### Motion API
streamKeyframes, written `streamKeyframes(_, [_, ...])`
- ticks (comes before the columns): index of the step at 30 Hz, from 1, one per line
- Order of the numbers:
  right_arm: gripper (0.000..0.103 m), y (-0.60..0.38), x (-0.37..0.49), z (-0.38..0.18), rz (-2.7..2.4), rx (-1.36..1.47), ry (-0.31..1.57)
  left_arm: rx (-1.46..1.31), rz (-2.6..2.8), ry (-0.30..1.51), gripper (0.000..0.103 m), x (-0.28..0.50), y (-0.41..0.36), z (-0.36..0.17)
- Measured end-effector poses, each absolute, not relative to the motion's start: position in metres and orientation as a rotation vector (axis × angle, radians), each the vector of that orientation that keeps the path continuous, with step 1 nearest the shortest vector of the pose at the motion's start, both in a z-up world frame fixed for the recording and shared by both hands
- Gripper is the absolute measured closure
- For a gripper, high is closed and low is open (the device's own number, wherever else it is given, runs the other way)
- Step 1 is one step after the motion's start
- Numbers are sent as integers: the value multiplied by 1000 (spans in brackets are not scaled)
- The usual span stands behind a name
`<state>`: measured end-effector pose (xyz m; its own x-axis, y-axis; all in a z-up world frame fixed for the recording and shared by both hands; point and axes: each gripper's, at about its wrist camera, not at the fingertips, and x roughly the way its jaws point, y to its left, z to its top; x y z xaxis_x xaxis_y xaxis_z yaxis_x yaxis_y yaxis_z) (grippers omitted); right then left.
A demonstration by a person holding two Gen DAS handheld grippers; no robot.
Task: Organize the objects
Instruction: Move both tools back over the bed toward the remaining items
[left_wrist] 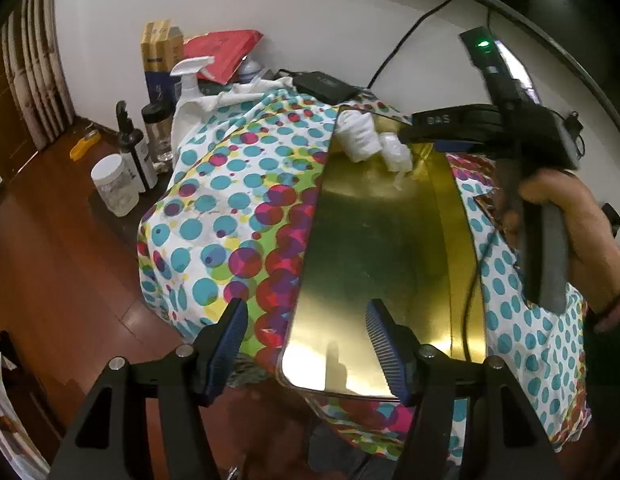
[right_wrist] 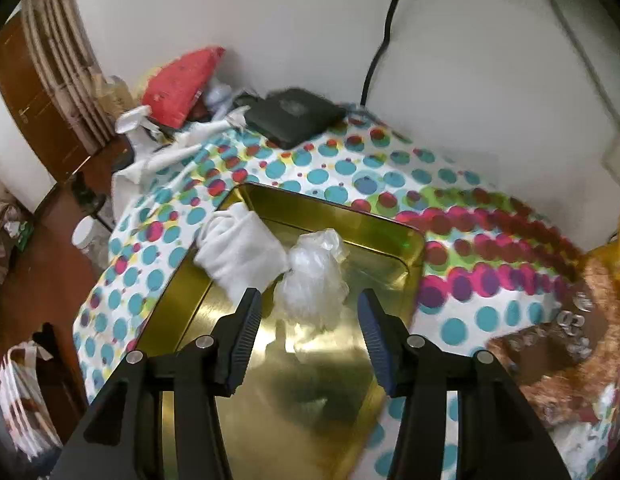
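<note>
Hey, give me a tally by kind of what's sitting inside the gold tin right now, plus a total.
White cloth bundle: 1
Clear plastic bag, crumpled: 1
Total inside the gold tin: 2

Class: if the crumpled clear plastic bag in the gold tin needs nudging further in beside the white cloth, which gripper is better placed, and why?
Right. The right gripper hangs just over the plastic bag, jaws open. The left gripper straddles the gold tin rim at the near end, far from it.
</note>
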<state>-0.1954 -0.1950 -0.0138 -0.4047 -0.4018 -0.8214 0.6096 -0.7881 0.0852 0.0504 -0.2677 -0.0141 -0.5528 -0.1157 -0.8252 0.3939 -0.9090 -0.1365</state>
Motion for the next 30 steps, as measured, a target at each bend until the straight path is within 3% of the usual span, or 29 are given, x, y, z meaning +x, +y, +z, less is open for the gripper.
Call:
streamKeyframes(11, [48, -32, -126, 20, -2345, 1106, 136, 1313, -2642, 347, 40, 32, -203, -2])
streamKeyframes(19, [48, 99, -107, -17, -2540, 1196, 59, 1386, -2761, 181, 40, 6, -124, -6])
streamKeyframes(30, [48, 143, -111, -49, -2571, 1231, 71, 1496, -2821, 78, 40, -50, -43, -35])
